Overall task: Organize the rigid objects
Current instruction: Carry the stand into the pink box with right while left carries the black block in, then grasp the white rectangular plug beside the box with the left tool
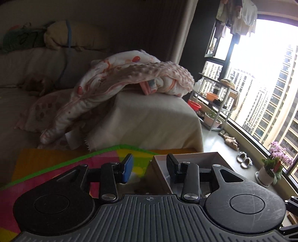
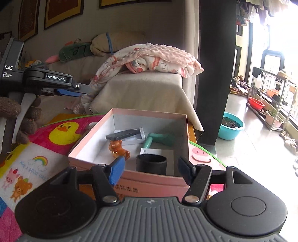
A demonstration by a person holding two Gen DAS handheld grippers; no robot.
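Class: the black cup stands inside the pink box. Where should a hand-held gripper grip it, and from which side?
Probably best: grip the black cup across its open rim, coming from above. It stands upright against the pink box near wall, so that wall blocks a sideways approach, while the round mouth is free.

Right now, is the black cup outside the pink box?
No, the black cup stands inside the pink box, by its near wall.

A lived-in home living room: a beige sofa (image 2: pixel 141 89) with a baby blanket (image 2: pixel 158 57) draped on its arm, framed pictures (image 2: pixel 61 13) above it, a children's play mat (image 2: pixel 37 158) below it.
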